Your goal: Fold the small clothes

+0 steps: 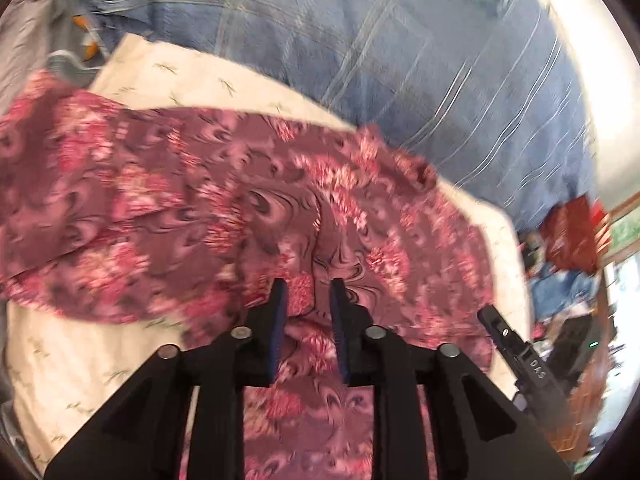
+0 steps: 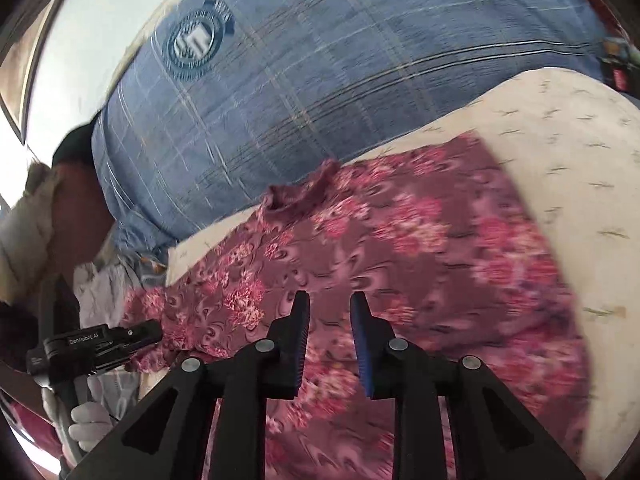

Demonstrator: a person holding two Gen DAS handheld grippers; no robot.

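Floral garment (image 1: 248,208) is lying spread across the cream cushion (image 1: 72,364), reaching its near edge, blue checked bedding (image 1: 400,60) behind. Left gripper (image 1: 308,284) and right gripper (image 2: 330,300) are both hovering over the cloth, jaws part open, gripping nothing. Judgement: each should be pinching a single layer at the near hem, then lifting evenly. Right wrist view is showing the gloved hand (image 2: 90,420) holding the left gripper; left wrist view is catching only the right gripper's tip.
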